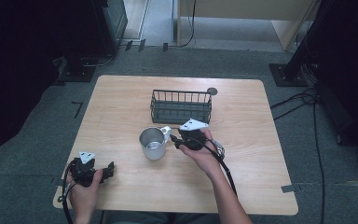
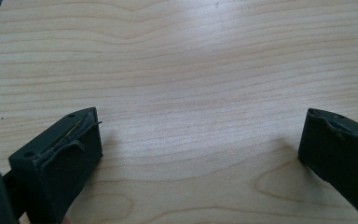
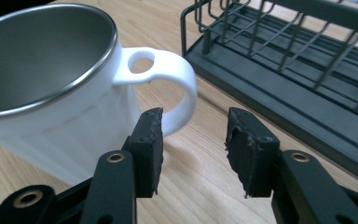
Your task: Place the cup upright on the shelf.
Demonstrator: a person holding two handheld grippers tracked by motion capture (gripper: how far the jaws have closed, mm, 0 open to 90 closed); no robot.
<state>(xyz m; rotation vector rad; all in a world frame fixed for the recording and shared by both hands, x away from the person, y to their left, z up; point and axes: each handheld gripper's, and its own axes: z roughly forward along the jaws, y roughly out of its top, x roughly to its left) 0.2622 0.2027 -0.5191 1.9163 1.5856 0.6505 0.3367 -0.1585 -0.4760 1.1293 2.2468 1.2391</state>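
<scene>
On the wooden table [image 1: 121, 107], ordered from largest item to smallest: the black wire rack [image 1: 181, 106] stands at the far side of centre, and the white mug [image 1: 153, 143] stands upright just near and left of it, steel-lined, mouth up.

Step in hand, as judged: grasping the mug by its handle [image 3: 175, 77].

1. The right gripper [image 3: 193, 135] sits just right of the mug, jaws parted and released; nothing is clamped. 1 jaw is just beside the handle's lower curve, the other out over bare wood.
2. For a sound grasp, shift the gripper so the handle loop lies between both pads, then clench squarely across it.
3. Avoid nudging the mug body or the rack.

The left gripper [image 2: 196, 154] rests at the near left corner, jaws wide apart, holding nothing.

Orientation: the mug's long axis is vertical; its handle points right and slightly far, toward the rack.
</scene>
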